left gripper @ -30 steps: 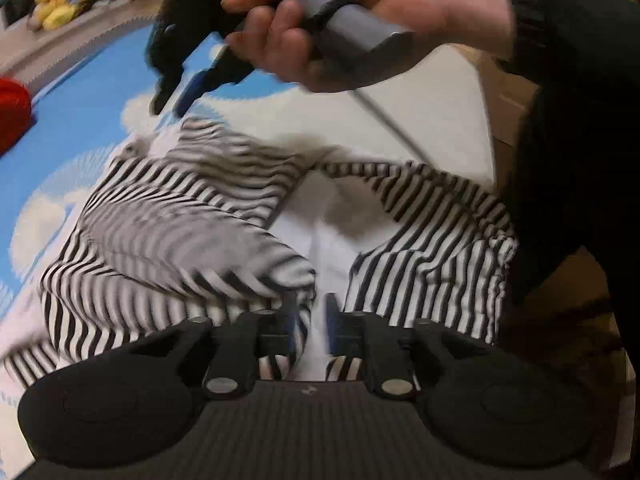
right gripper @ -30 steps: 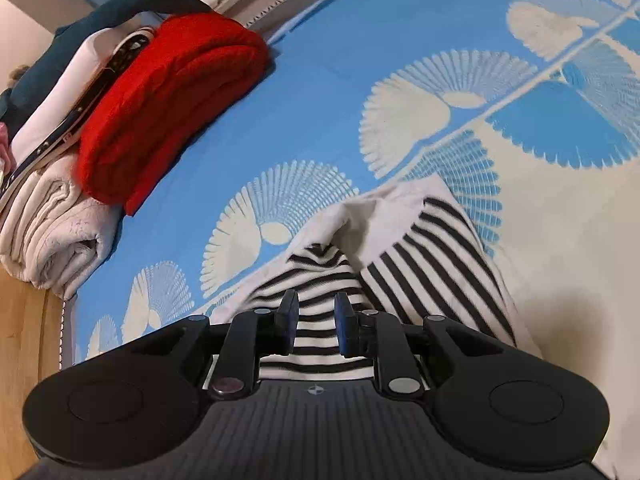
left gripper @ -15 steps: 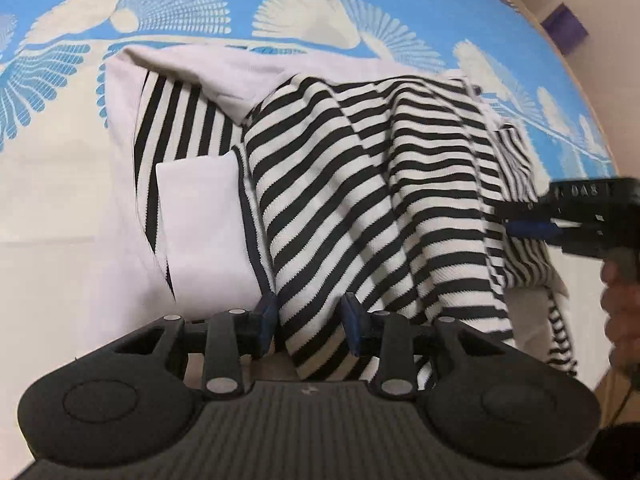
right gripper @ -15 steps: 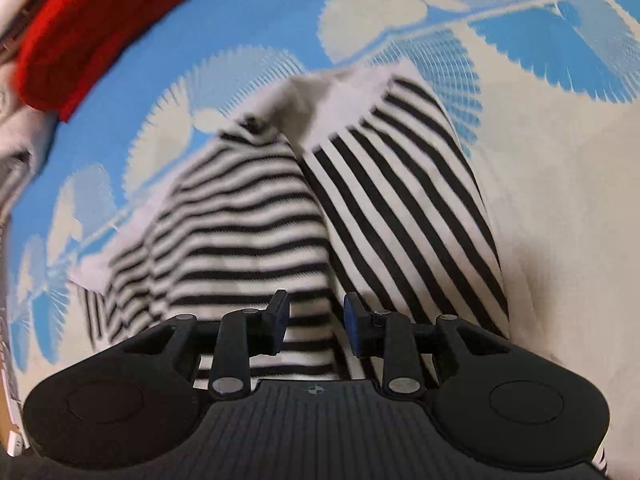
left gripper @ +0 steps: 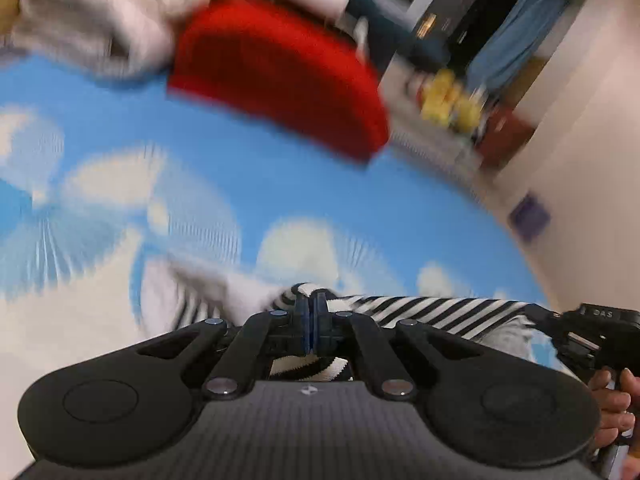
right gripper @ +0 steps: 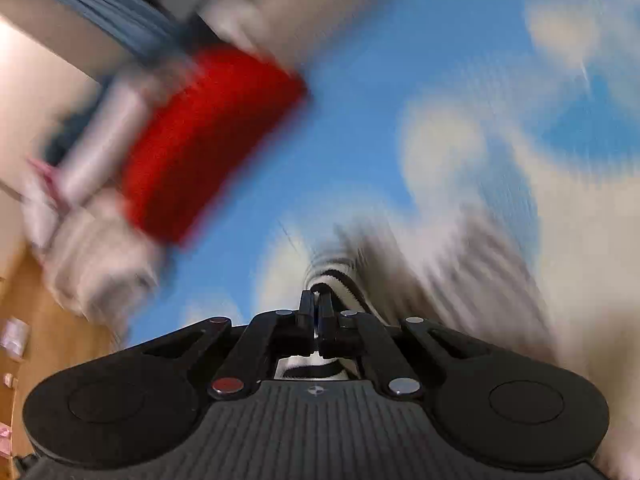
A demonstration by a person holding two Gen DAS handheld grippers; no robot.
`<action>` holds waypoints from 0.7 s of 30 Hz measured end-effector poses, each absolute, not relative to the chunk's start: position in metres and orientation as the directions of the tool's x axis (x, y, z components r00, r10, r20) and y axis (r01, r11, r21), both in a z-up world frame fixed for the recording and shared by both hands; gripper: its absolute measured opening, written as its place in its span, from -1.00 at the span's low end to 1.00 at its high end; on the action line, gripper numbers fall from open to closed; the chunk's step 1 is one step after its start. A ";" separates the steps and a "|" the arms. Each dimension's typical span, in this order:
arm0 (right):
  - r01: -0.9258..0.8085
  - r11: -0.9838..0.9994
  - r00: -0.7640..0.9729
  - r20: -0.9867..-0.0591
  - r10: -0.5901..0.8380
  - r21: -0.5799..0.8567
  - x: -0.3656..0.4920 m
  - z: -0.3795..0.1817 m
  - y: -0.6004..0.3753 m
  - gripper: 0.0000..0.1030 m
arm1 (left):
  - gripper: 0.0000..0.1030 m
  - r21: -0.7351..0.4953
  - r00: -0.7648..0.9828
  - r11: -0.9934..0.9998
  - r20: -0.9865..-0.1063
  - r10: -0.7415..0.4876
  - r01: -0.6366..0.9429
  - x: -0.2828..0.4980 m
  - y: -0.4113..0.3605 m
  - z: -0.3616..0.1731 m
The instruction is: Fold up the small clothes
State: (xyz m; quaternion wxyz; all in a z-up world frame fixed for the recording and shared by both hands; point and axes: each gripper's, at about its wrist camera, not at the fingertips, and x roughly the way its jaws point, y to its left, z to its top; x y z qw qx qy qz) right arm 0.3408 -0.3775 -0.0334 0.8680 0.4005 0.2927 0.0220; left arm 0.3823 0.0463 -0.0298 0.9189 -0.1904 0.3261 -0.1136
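Observation:
A black-and-white striped garment is stretched between both grippers above the blue and cream patterned cover. My left gripper is shut on a bunched striped edge, with more stripes showing below the fingers. In the left wrist view the right gripper sits at the far right edge, a hand around its handle, with the striped edge running to it. My right gripper is shut on a striped fold; the cloth trails off to the right, blurred.
A folded red knit lies on the cover ahead, beside a pile of folded pale clothes. The same red knit and pale pile show left in the right wrist view, over wooden floor. Yellow toys stand by a wall.
Both grippers were open over the flat striped garment; now each has shut on an edge of it. Both views have swung up toward the red knit and are blurred.

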 end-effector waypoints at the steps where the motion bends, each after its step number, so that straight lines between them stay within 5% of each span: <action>1: 0.167 0.694 0.858 -0.450 0.247 0.700 0.336 -0.023 -0.381 -0.99 | -0.98 -0.424 0.749 0.902 -0.573 -0.333 0.077 0.383 0.050 -0.032; 3: 0.203 0.691 0.851 -0.475 0.226 0.693 0.333 -0.025 -0.388 -0.99 | -0.98 -0.370 0.632 0.929 -0.712 -0.308 0.036 0.393 0.047 -0.054; 6: 0.403 0.747 0.622 -0.757 0.199 0.528 0.346 -0.070 -0.383 -0.99 | -0.92 -0.174 0.296 0.983 -0.944 -0.148 -0.063 0.401 0.042 -0.122; 9: 0.497 0.740 0.418 -0.872 0.254 0.454 0.348 -0.116 -0.377 -0.97 | -0.87 -0.199 0.298 0.976 -0.940 -0.164 -0.091 0.398 0.044 -0.124; 11: 0.472 0.761 0.412 -0.875 0.255 0.444 0.349 -0.115 -0.371 -0.88 | -0.57 -0.233 0.347 0.968 -0.919 -0.186 -0.098 0.397 0.046 -0.108; 12: 0.448 0.777 0.426 -0.869 0.250 0.443 0.350 -0.109 -0.370 -0.88 | -0.23 -0.260 0.368 0.959 -0.908 -0.201 -0.116 0.397 0.048 -0.101; 13: 0.429 0.784 0.440 -0.862 0.252 0.448 0.351 -0.104 -0.369 -0.81 | -0.17 -0.269 0.379 0.955 -0.903 -0.204 -0.126 0.396 0.048 -0.097; 16: 0.445 0.769 0.448 -0.857 0.253 0.459 0.351 -0.101 -0.372 -0.54 | -0.17 -0.260 0.393 0.956 -0.900 -0.188 -0.137 0.401 0.039 -0.090; 21: 0.470 0.759 0.422 -0.870 0.255 0.451 0.358 -0.113 -0.373 -0.54 | -0.13 -0.267 0.348 0.948 -0.917 -0.196 -0.171 0.411 0.035 -0.102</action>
